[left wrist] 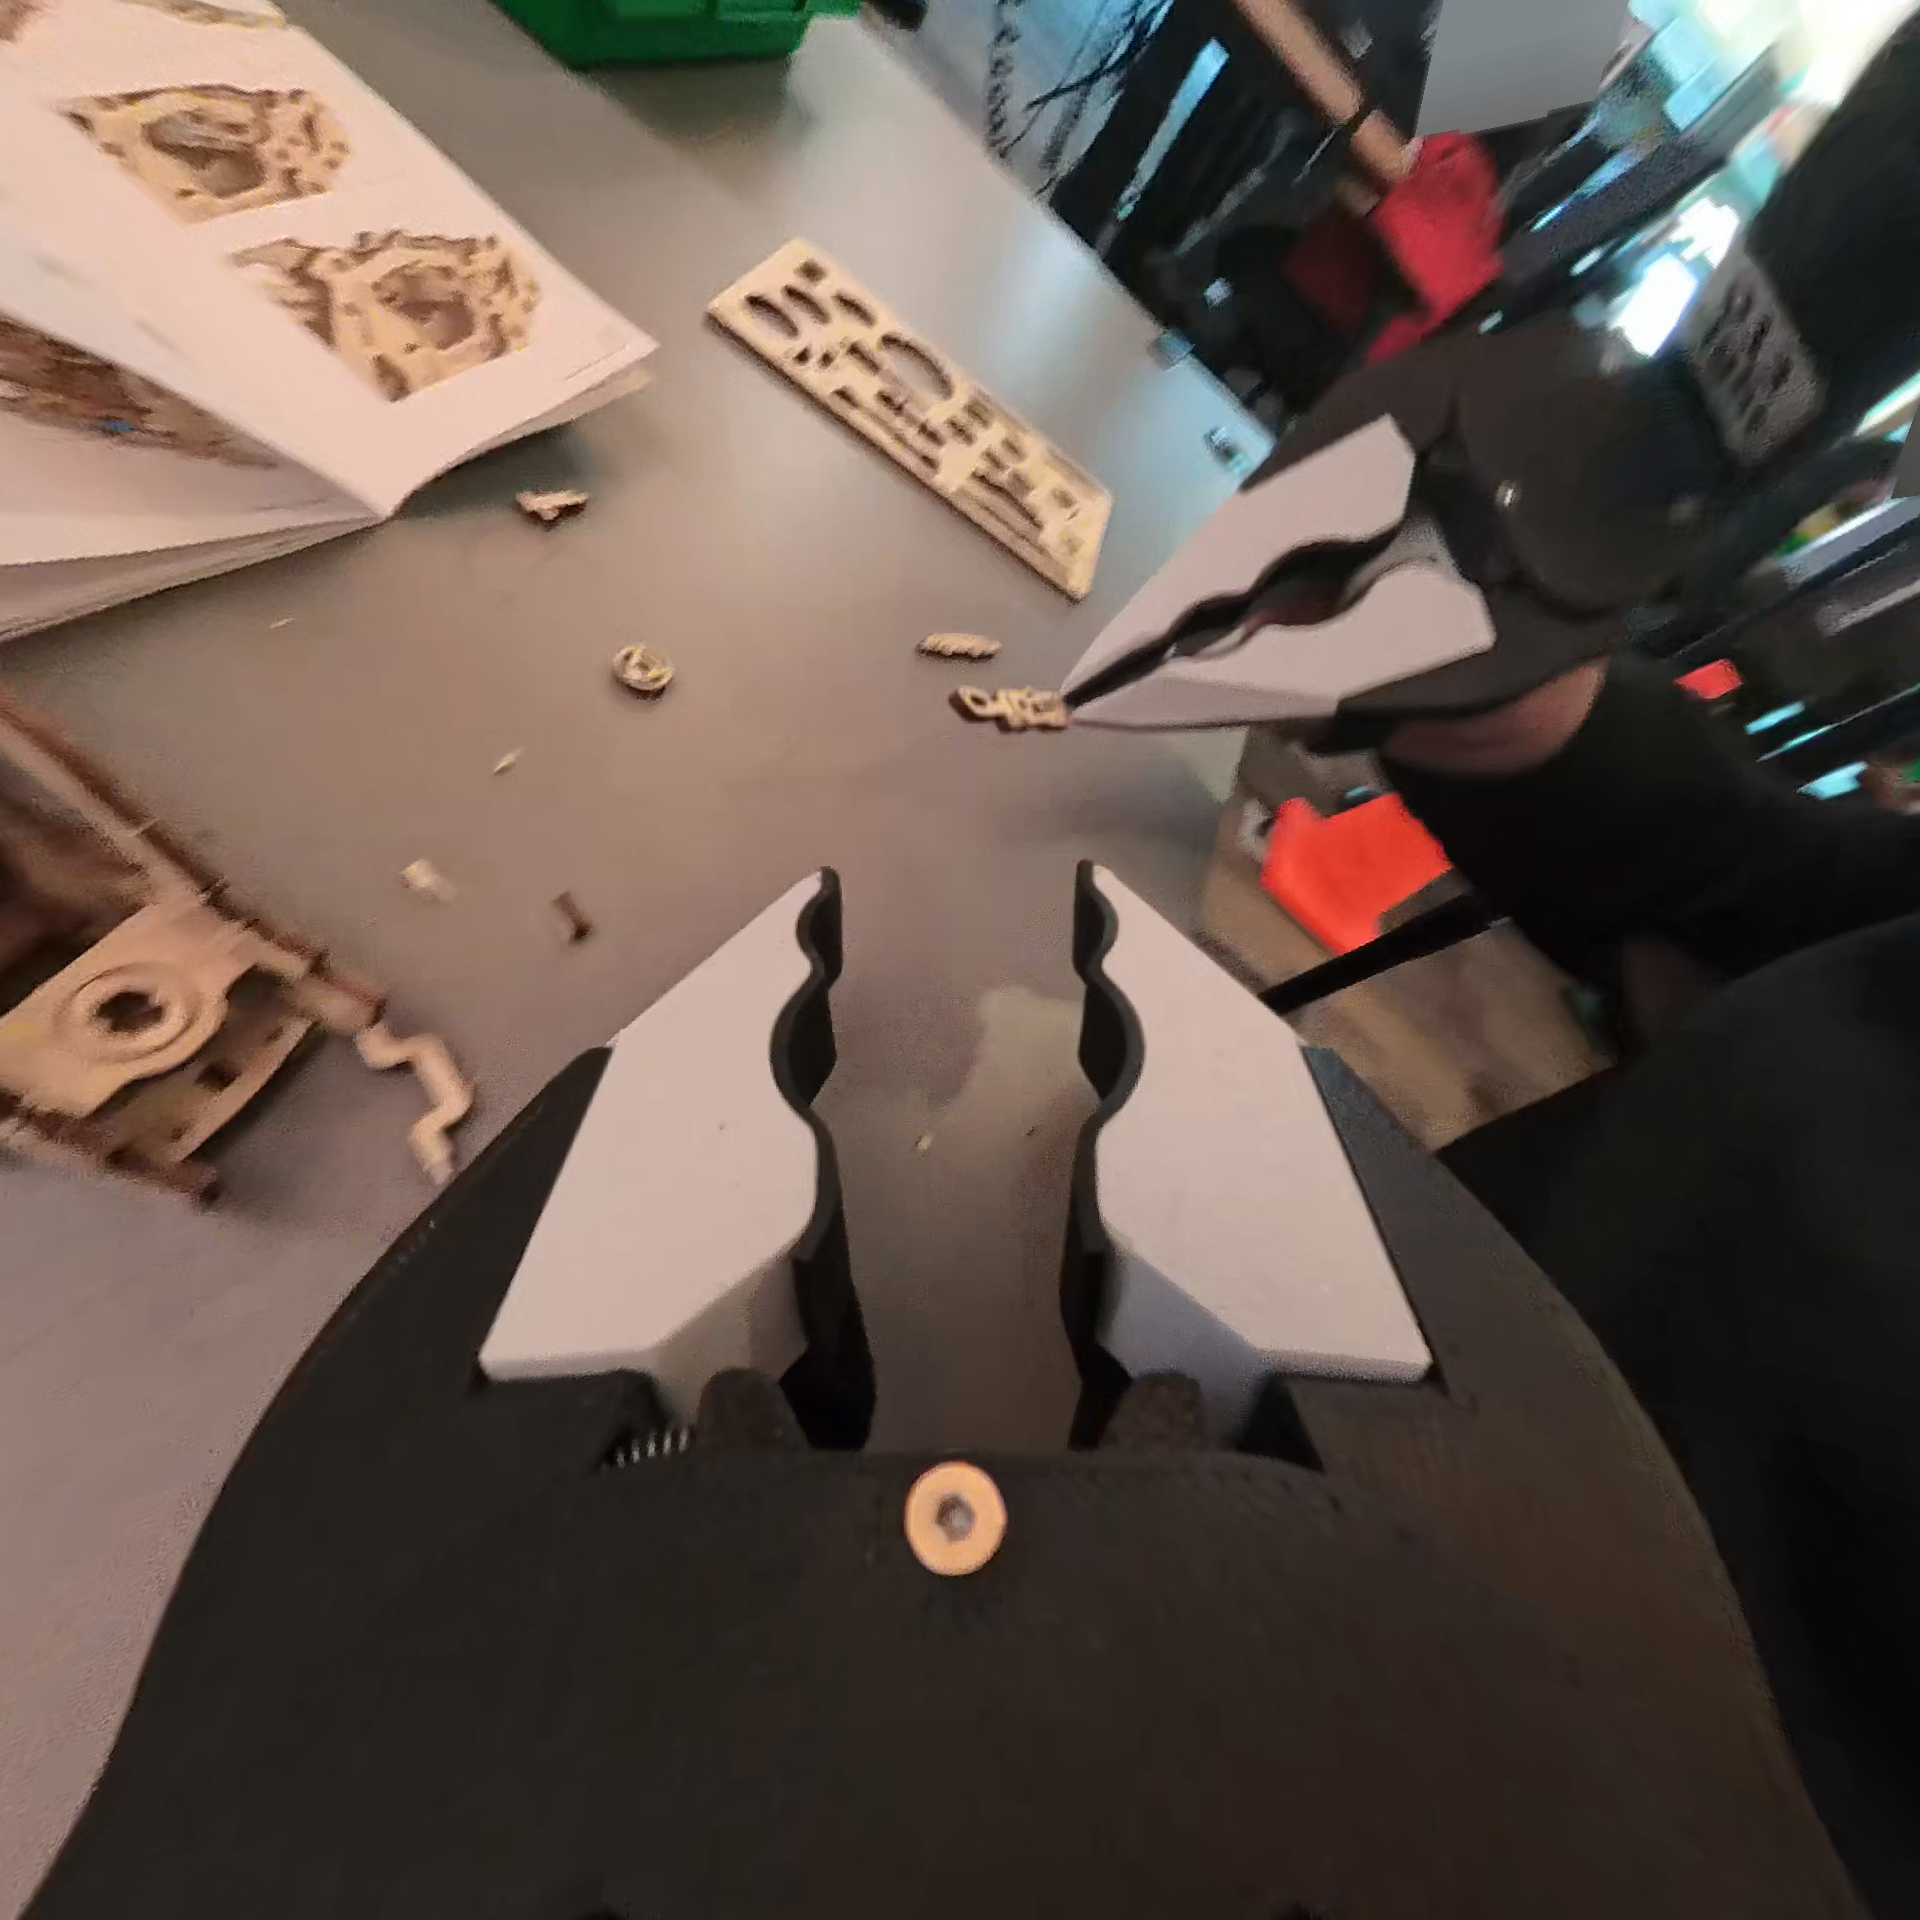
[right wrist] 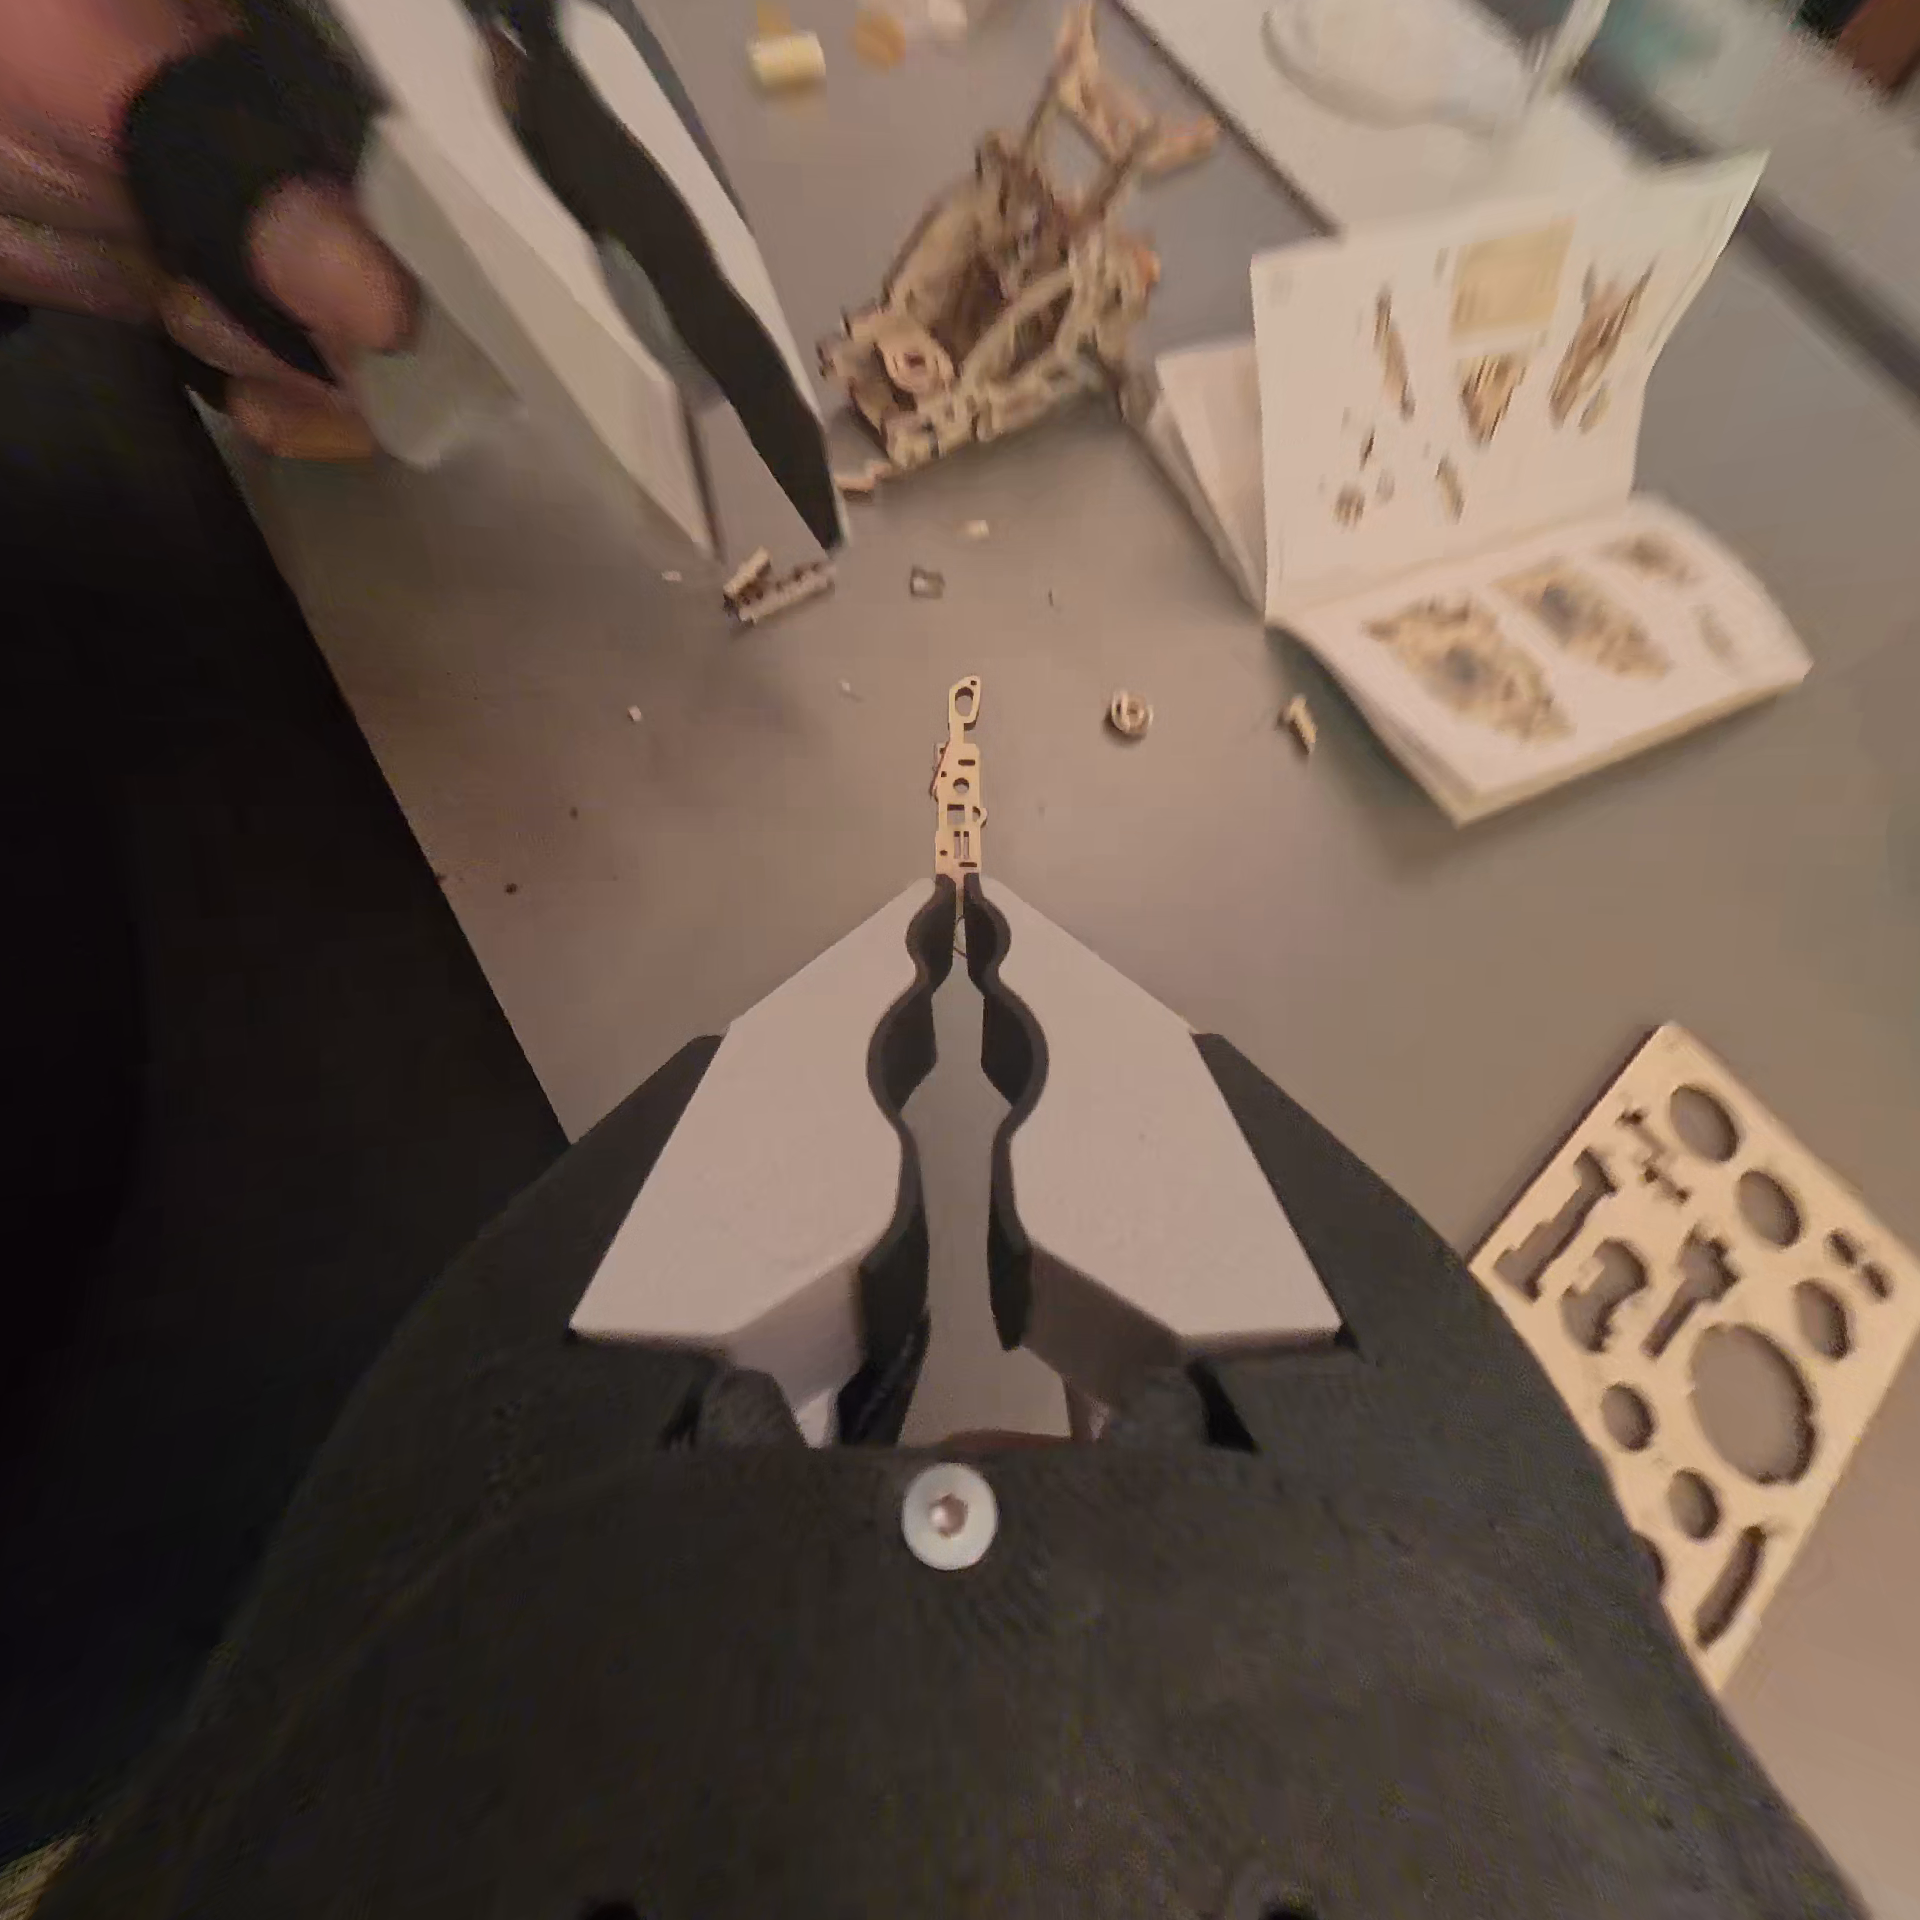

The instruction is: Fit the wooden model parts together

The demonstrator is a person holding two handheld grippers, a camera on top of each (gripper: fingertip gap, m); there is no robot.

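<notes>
My right gripper [right wrist: 957,881] is shut on a thin flat wooden part [right wrist: 960,774] that sticks out forward from its tips, above the grey table. The left wrist view shows the same gripper [left wrist: 1065,704] at the right with the part [left wrist: 1013,707] at its tip. My left gripper [left wrist: 956,883] is open and empty over the table; it shows in the right wrist view [right wrist: 774,545] at the upper left. The half-built wooden model [left wrist: 156,997] lies at the left, also seen in the right wrist view [right wrist: 997,301]. A small round wooden piece [left wrist: 642,668] lies on the table.
An open instruction booklet [left wrist: 312,270] lies at the far left, also in the right wrist view [right wrist: 1507,520]. A punched-out wooden sheet [left wrist: 914,416] lies beyond, seen too in the right wrist view [right wrist: 1704,1340]. Small wooden scraps [left wrist: 569,914] dot the table. A green box [left wrist: 675,31] stands at the far edge. The grippers' ends are close to 8 centimetres from one another. My left gripper's tips are some 9 centimetres from the small round wooden piece [left wrist: 642,668]. It turns up in the right wrist view [right wrist: 1130,708] as well.
</notes>
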